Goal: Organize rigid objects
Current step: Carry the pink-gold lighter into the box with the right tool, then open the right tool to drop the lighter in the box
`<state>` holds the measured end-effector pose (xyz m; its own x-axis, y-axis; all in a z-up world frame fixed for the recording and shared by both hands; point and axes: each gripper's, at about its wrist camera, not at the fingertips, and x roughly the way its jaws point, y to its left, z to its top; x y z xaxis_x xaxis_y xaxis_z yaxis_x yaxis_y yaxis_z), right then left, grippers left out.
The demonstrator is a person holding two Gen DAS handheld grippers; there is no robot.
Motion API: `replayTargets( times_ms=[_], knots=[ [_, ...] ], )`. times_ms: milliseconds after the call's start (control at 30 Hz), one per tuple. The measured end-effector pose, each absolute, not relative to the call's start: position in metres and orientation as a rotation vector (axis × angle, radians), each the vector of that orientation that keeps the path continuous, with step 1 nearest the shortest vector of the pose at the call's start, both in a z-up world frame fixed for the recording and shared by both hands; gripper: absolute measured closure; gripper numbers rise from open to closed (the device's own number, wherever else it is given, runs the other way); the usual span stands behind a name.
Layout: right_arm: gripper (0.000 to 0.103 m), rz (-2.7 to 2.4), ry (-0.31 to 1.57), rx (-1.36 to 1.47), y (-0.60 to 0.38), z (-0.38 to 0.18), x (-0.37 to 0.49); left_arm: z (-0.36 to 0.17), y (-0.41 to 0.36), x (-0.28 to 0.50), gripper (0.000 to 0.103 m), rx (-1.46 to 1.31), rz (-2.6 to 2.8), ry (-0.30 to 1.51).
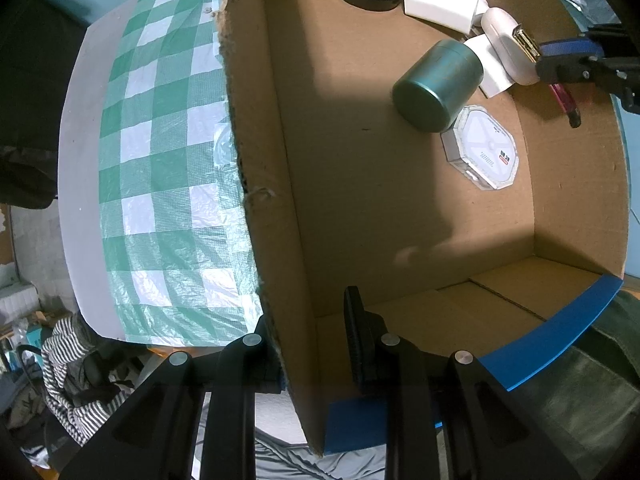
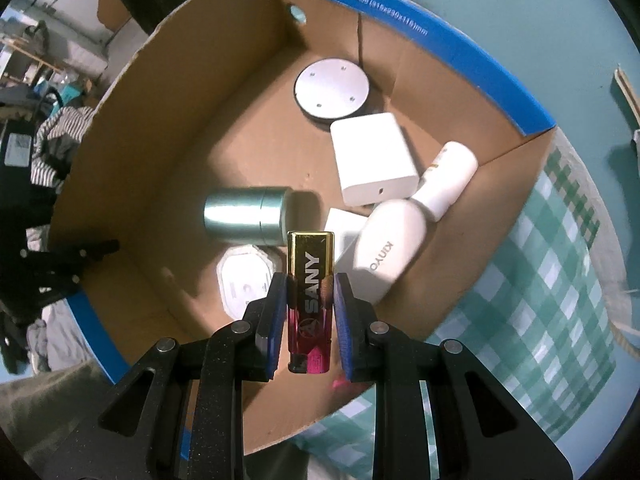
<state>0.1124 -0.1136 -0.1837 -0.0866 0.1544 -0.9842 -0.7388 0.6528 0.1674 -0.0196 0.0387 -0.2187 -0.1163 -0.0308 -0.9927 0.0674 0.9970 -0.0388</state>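
Observation:
My right gripper (image 2: 310,300) is shut on a gold and pink lighter (image 2: 310,280) marked SANY, held above the cardboard box (image 2: 160,168). In the box lie a teal metal tin (image 2: 248,216), a round grey disc (image 2: 332,88), a white charger block (image 2: 372,156), white bottles (image 2: 392,236) and an octagonal white case (image 2: 244,276). My left gripper (image 1: 312,320) is shut on the box's side wall (image 1: 264,160), one finger inside and one outside. The right gripper (image 1: 568,60) with the lighter (image 1: 528,44) shows at the upper right of the left wrist view.
The box stands on a green and white checked cloth (image 1: 160,160) over a grey table (image 1: 80,160). Striped clothing (image 1: 76,360) and clutter lie on the floor beyond the table edge. A teal surface (image 2: 520,20) lies past the box's blue rim.

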Motion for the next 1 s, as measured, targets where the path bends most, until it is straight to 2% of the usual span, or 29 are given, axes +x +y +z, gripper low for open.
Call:
replayTargets(
  times_ms=[267,433,667,833,1000],
  knots=[
    [0.080,0.824,1.467,-0.508,-0.114,-0.185,0.113,-0.216,0.035,-0.019,0.080,0.037,-0.082,1.686],
    [0.061,0.859,1.448,-0.529,-0.111,-0.182,0.104,-0.215,0.033,-0.019,0.080,0.040,-0.079,1.686],
    [0.051,0.840,1.412,-0.505,-0.111,-0.177,0.100,-0.208,0.030,-0.017,0.080,0.035,-0.071,1.671],
    [0.038,0.784,1.377,-0.413,-0.125,-0.153,0.106,-0.192,0.027,-0.015,0.074,0.028,-0.062,1.628],
    [0.034,0.711,1.349,-0.309,-0.147,-0.121,0.113,-0.167,0.022,-0.006,0.065,0.030,-0.044,1.573]
  ],
)
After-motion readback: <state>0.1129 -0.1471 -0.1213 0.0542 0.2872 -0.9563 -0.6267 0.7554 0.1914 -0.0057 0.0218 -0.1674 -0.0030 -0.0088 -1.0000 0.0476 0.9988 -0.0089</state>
